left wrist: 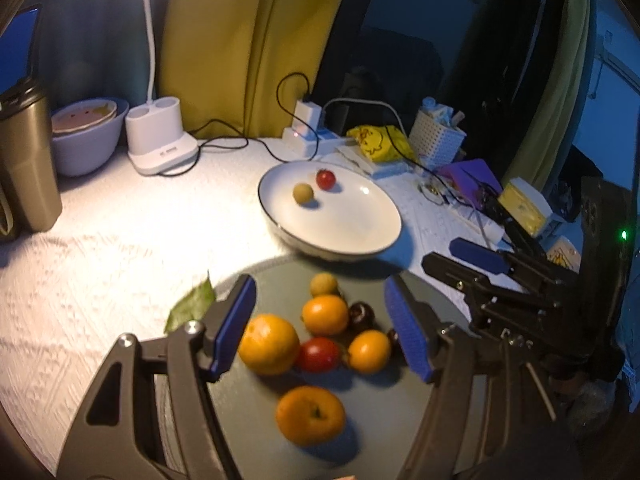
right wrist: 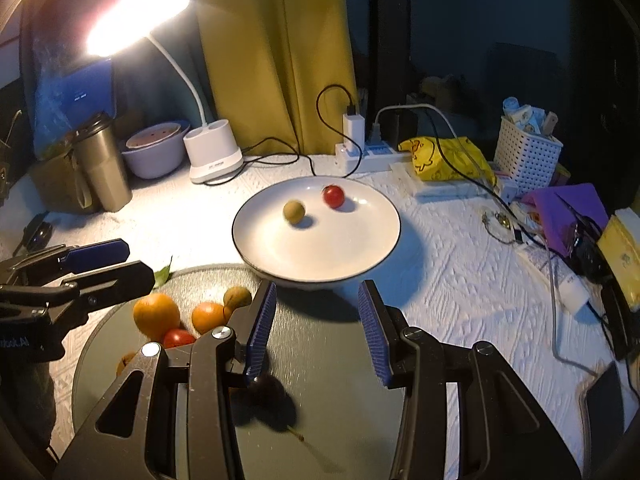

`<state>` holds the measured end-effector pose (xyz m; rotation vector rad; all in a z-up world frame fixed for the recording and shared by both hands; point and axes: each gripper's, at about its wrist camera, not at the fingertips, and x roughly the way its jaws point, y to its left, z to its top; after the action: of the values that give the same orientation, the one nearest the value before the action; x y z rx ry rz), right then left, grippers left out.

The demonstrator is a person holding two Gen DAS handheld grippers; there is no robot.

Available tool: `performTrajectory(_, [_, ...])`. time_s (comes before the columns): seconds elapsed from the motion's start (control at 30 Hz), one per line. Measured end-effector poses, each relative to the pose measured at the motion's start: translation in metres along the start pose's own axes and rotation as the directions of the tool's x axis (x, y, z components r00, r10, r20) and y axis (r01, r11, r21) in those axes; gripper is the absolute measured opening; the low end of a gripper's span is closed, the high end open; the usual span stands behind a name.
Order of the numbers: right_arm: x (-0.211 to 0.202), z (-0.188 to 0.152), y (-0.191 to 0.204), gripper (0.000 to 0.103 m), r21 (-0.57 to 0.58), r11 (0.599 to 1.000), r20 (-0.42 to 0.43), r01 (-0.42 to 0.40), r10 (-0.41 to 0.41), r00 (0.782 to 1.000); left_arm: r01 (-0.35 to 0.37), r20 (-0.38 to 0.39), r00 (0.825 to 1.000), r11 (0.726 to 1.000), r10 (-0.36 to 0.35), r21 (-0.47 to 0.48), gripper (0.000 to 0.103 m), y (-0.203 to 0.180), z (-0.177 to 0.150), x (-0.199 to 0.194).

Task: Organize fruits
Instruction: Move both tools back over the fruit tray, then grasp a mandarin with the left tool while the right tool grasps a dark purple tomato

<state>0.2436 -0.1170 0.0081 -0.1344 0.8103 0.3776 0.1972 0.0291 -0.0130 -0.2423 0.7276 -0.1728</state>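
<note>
Both my grippers hover over the grey tray (left wrist: 256, 432), fingers apart and empty: my left gripper (left wrist: 320, 328) brackets the orange pile (left wrist: 269, 343) for a pick, my right gripper (right wrist: 318, 332) waits by the dark cherry (right wrist: 266, 390). At twelve o'clock, the white plate (right wrist: 320, 256) holds a red tomato (right wrist: 333, 196) and a longan (right wrist: 294, 211).

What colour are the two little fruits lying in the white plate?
One fruit is red, the other yellowish-green; the right wrist view shows them best.
</note>
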Motion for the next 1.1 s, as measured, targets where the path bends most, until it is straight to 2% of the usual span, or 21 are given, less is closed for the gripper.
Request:
performTrajectory(0.47, [-0.006,-0.04,0.007,0.045,0.003,0.999,-0.065,-0.05,0.05,0.997,-0.031,-0.063,0.998,0.999,0.03,-0.018,0.068,0.0,-0.05,-0.005])
performTrajectory(0.87, [-0.001,-0.052,0.013,0.045,-0.001,0.994,-0.104,-0.113,0.112,0.988,-0.08,-0.119,0.99,0.997,0.077,-0.019,0.068,0.002,-0.067,0.006])
performTrajectory(1.1, [0.007,-0.053,0.015,0.045,-0.012,0.99,-0.126,-0.138,0.136,0.983,-0.103,-0.122,0.987,0.995,0.102,0.002,0.068,0.001,-0.068,0.013])
